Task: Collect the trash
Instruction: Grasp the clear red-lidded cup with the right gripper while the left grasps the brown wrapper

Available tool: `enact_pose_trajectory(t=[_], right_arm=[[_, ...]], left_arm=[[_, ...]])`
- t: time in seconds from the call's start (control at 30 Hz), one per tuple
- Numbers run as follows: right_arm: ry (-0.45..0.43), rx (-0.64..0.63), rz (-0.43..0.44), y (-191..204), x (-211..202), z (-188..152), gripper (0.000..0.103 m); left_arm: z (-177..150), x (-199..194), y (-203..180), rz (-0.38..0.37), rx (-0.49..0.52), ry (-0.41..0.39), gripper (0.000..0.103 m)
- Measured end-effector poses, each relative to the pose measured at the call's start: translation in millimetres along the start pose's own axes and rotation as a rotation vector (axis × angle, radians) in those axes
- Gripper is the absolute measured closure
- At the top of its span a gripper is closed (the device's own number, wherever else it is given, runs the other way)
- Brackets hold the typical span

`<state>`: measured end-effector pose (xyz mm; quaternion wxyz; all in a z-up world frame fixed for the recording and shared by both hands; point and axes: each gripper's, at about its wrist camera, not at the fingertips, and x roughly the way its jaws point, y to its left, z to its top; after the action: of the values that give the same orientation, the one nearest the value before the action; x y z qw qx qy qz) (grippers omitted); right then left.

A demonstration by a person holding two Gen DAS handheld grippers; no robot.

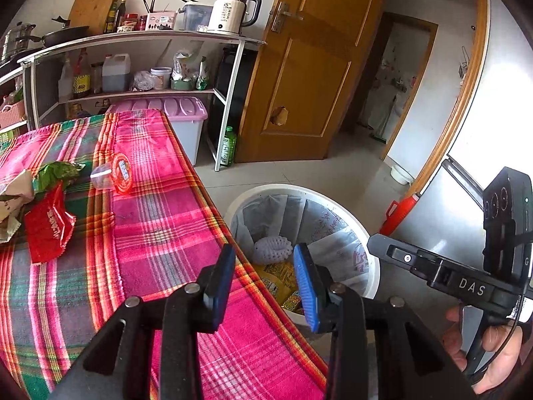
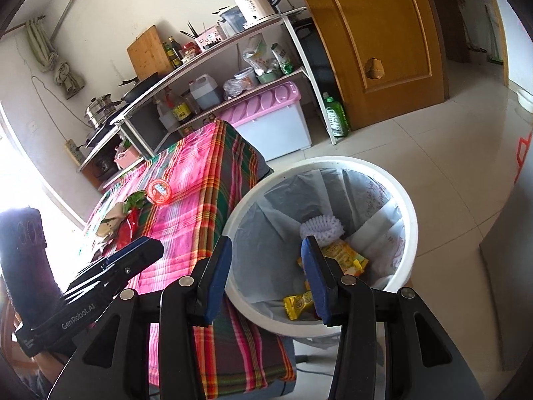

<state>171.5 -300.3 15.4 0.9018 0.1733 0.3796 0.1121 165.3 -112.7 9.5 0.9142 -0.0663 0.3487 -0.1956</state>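
- Left wrist view: left gripper (image 1: 265, 278) was agape, nothing between its blue pads, poised over the table edge where the plaid cloth (image 1: 160, 220) met the bin (image 1: 336, 200).
- Bin stood on the floor just beside the table, white rim, lined with a bag; inside lay a white foam net (image 1: 271, 250) and yellow wrappers (image 1: 279, 283).
- Trash left on the cloth, well to the left of the gripper: a red wrapper (image 1: 48, 225) lying flat, long axis running from near edge to far edge, tilted slightly right; a green wrapper (image 1: 56, 173) crumpled behind it, long axis roughly across the table; a beige wrapper (image 1: 13, 193) at the frame edge, touching the green one.
- A clear cup (image 1: 115, 173) with a red lid lay on its side, lid facing right toward the camera, base pointing left.
- Right gripper (image 1: 443, 266) appeared at right, seen side-on; jaw state unclear from this view.
- Right wrist view: right gripper (image 2: 266, 275) was spread wide, empty, hanging over the near rim of the bin (image 2: 404, 206).
- Foam net (image 2: 321, 226) and yellow wrappers (image 2: 346, 256) lay at the bin bottom.
- Red wrapper (image 2: 128, 228), green wrapper (image 2: 136, 198) and cup (image 2: 160, 191) sat in a cluster on the cloth (image 2: 193, 206), far from the bin.
- Left gripper's body (image 2: 100, 280) showed at lower left.
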Motion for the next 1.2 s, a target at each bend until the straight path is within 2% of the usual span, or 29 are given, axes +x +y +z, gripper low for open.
enact_pose_trajectory(t=[0.6,1.2], right_arm=[[0.020,-0.143,0.082,69.3,7.8,-10.3,0.058],[0.044,-0.244,0.128,120.3,31.9,-3.7,0.058]], left_arm=[[-15.4,-57.8,54.9,0.117,-0.042,-0.083,0.065],[-25.6,-89.0,110.8,0.233,-0.098,-0.129,0.065]])
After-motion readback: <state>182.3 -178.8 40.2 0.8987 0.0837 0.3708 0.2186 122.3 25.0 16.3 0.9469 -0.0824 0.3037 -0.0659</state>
